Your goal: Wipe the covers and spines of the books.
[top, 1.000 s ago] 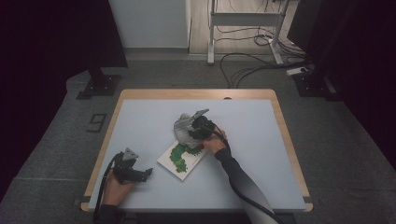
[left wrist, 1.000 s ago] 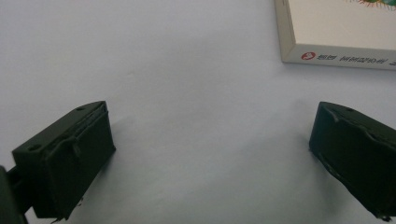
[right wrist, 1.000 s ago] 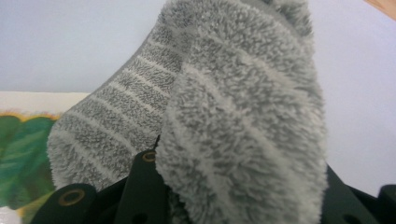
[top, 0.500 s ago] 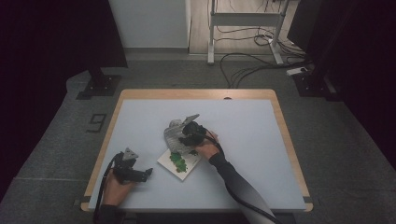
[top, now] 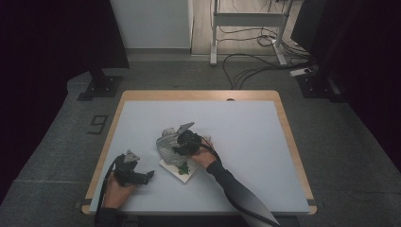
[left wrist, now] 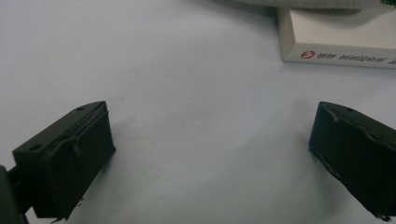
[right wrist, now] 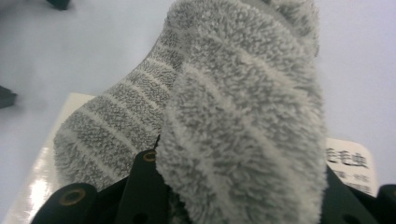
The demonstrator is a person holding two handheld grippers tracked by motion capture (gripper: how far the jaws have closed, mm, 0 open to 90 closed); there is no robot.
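Left claw point(top: 147, 175) agape, right claw point(top: 177, 147) clamped.

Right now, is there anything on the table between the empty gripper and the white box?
No, just bare table. In the left gripper view, the open left gripper looks across plain tabletop to the white box, with nothing lying in that stretch.

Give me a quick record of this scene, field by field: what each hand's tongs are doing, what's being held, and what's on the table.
left tongs: open, low over bare table, holding nothing
right tongs: shut on the sock
sock: grey, fuzzy, striped, bunched between the jaws, draped over the box
box: flat, white with green print, under the sock
table: pale top, wooden rim
setting: dark room, cables on the floor beyond the table
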